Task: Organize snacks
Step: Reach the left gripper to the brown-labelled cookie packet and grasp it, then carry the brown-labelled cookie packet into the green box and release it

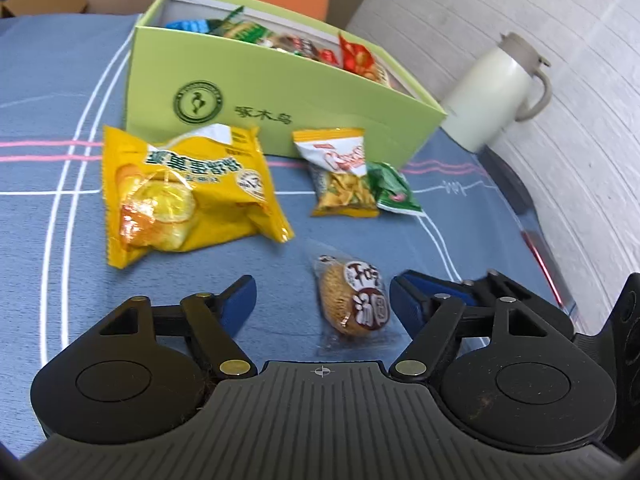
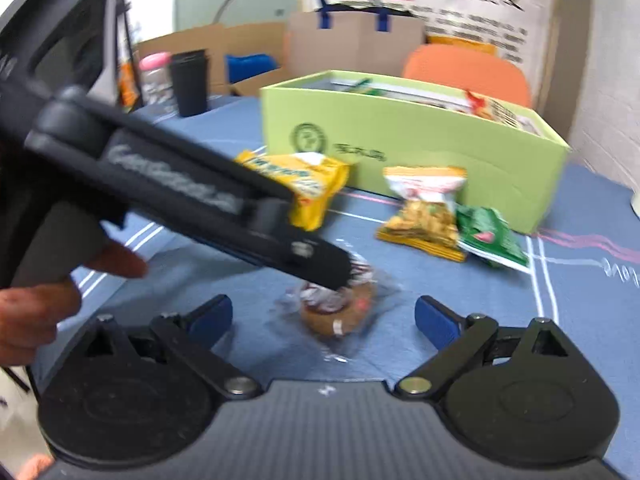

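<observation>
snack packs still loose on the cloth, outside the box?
4: big yellow bag left, chips pack by the green box, green packet beside it, round cookie nearest. None seem hidden.

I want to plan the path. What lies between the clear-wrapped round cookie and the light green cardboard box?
In the left wrist view, the orange chips packet lies between the cookie and the box.

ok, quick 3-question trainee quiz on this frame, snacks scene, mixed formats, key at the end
1. True or false: the left gripper is shut on the round cookie.
2. How many snack packets lie on the tablecloth outside the green box?
3. What stands right of the box in the left wrist view: A) white jug B) red kettle C) glass bowl?

Key: 1 false, the jaws are open with the cookie between them; 2 four; 3 A.
</observation>
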Available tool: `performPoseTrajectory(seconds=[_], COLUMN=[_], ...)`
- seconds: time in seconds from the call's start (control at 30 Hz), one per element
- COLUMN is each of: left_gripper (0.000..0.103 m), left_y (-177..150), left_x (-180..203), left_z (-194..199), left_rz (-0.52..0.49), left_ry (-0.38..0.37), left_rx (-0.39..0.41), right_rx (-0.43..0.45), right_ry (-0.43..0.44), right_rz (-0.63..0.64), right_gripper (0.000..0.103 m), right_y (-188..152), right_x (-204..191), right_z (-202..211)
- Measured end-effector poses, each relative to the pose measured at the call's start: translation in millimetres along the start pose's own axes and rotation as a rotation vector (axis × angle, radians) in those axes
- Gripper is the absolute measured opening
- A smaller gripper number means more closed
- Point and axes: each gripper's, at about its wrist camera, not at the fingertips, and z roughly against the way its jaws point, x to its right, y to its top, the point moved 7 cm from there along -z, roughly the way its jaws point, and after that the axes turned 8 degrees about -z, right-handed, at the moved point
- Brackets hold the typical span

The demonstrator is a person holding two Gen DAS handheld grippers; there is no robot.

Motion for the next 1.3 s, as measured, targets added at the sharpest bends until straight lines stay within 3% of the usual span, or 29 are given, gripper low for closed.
performPoseTrajectory(seconds=[0.1,0.17,0.37,0.5,0.6,0.7,0.83,0.9,0.93,1.0,1.03,1.13,1.3], left_gripper=[0.068,0.071,0.075,0.075,0.073,0.071,0.061,0.059,0.053,0.032,0.016,0.014,0.015], left_y=[1,1,4,4,4,5,4,4,4,3,2,7,56], left_x=[-2,-2,-2,0,1,1,7,12,14,15,14,16,31], left_z=[-2,-2,-5,-6,-4,-5,-7,-10,-13,-17,-18,-11,17], left_rz=[0.028,0.036,0.049,0.028,0.02,0.019,-0.003,-0.025,-0.035,-0.05,-0.055,-0.016,-0.059], left_ry=[-0.027,-0.03,-0.053,-0.06,-0.081,-0.101,-0.131,-0.141,-0.141,-0.125,-0.11,-0.143,-0.129], left_rx=[-0.008,-0.006,-0.006,-0.022,-0.033,-0.038,-0.054,-0.058,-0.067,-0.062,-0.069,-0.049,0.086], right_rx=[-0.005,-0.027,-0.039,-0.061,0.012,0.037,-0.01,-0.006,-0.002,0.001,0.001,0.038,0.156], right_ry=[0.013,0.036,-0.079,-0.067,-0.047,-0.084,-0.061,-0.052,-0.052,-0.061,-0.053,-0.057,-0.051], right_rz=[-0.032,-0.05,-0.041,-0.072,-0.038,0.012,-0.035,-0.025,-0.035,-0.051,-0.052,-0.015,0.046], right_gripper=[0.093,0.102,0.102,0.102,0.102,0.102,0.096,0.07,0.057,0.054,0.055,0.054,0.055], right_y=[3,-1,-3,-2,1,1,-4,-4,-2,-2,-2,10,62], right_x=[3,2,-8,-6,-16,-24,-19,-21,-19,-14,-12,-15,-8], right_z=[-8,-12,-22,-20,-3,-3,-13,-15,-16,-16,-15,-4,8])
